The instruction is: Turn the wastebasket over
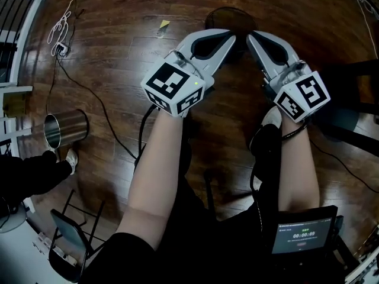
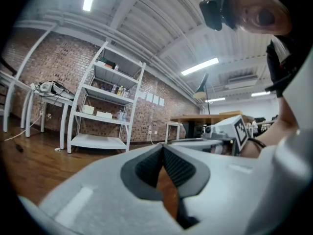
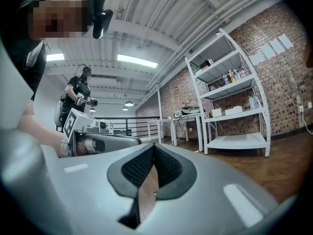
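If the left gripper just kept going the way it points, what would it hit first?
Most likely the dark round wastebasket right beyond the left gripper, though its height against the rim is hard to judge from above.

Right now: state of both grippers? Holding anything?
Left gripper: closed, jaw tips together, holding nothing.
Right gripper: closed, jaw tips together, holding nothing.

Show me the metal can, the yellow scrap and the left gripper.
metal can (image 1: 72, 125), head view, its side wall.
yellow scrap (image 1: 164, 23), head view, its middle.
left gripper (image 1: 231, 38), head view, between its fingertips.
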Action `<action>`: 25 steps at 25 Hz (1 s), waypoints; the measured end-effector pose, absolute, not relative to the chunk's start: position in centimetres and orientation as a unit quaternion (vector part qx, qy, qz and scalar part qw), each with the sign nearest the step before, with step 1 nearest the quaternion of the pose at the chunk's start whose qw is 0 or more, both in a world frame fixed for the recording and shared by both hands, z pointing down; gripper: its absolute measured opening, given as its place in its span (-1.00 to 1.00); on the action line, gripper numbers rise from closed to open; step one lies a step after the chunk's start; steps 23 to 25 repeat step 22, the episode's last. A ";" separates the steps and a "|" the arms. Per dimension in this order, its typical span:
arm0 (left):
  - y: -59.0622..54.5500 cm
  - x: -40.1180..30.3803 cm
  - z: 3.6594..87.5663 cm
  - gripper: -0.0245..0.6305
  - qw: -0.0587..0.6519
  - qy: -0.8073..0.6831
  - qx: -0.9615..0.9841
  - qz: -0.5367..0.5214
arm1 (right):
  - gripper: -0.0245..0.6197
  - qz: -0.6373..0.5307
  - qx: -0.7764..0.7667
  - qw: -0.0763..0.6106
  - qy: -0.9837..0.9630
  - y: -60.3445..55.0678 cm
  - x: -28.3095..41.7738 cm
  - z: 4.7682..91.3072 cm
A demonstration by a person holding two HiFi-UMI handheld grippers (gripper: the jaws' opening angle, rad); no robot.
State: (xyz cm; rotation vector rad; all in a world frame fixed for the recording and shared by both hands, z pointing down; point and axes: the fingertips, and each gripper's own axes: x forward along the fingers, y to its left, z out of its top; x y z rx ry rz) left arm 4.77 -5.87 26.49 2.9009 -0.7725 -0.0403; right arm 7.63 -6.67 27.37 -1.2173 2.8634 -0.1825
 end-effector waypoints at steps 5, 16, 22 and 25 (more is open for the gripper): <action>-4.5 4.7 28.4 -0.92 0.069 -0.255 0.964 0.006 | -0.90 -0.046 -0.382 0.000 0.923 -5.5 7.4 27.9; -4.3 5.2 28.0 -0.92 0.076 -0.259 0.963 -0.014 | -0.89 -0.040 -0.366 -0.022 0.930 -4.5 6.9 28.8; -4.3 4.5 29.0 -0.92 0.078 -0.259 0.963 -0.013 | -0.90 -0.045 -0.356 -0.024 0.933 -4.5 5.6 30.4; -4.3 4.5 29.0 -0.92 0.078 -0.259 0.963 -0.013 | -0.90 -0.045 -0.356 -0.024 0.933 -4.5 5.6 30.4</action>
